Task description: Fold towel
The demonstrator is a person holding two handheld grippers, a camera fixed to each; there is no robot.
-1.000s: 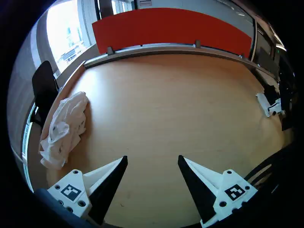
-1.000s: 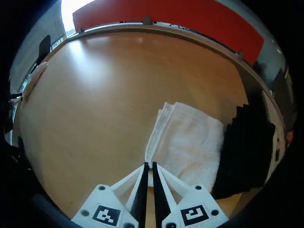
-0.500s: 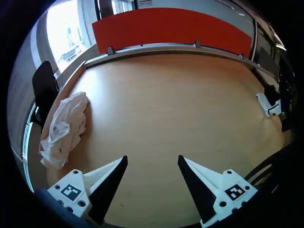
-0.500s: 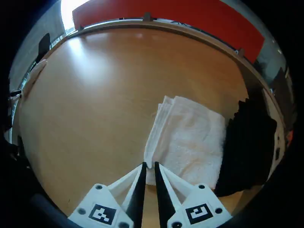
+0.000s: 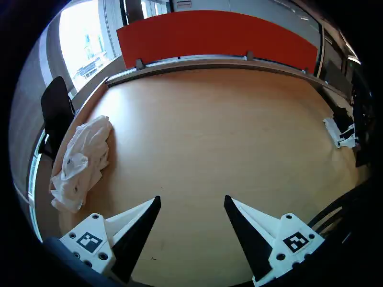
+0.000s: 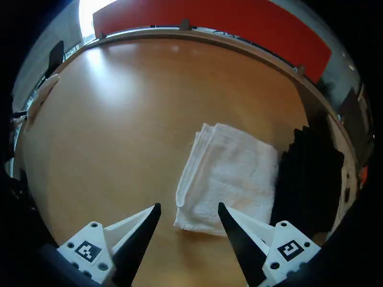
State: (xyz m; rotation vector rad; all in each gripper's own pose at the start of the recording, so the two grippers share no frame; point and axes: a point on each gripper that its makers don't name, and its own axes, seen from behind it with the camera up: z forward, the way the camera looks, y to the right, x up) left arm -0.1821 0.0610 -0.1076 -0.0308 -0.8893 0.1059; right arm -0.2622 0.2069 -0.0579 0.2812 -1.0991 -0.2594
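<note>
And there's the release! The right claw [image 6: 189,205], which a moment ago was pinched tight on the near edge of the folded towel [image 6: 230,179], has sprung wide apart and now grips nothing. Its two fingers stand on either side of the towel's near corner, clear of the cloth.

The towel sits flat on the bench [image 6: 119,129], a neat white rectangle with its stacked layers showing along the left edge. It is just beside a dark ribbed object [image 6: 311,182] on the right; what that is, I can't make out. The towel has barely shifted as the fingers let go, so the fold looks to be holding its shape.

Over on the other side, no change at all: the left claw [image 5: 191,197] hangs where it was, spread wide and empty over bare wood. A crumpled white cloth [image 5: 81,160] lies at the bench's left edge, well apart from it and untouched, with the red panel [image 5: 215,33] running along the far side.

What does it mean? By my reading this towel is finished: folded, set down and let go. If there's more to do, that crumpled cloth looks like the next candidate, and the left claw is the nearer one to it.
</note>
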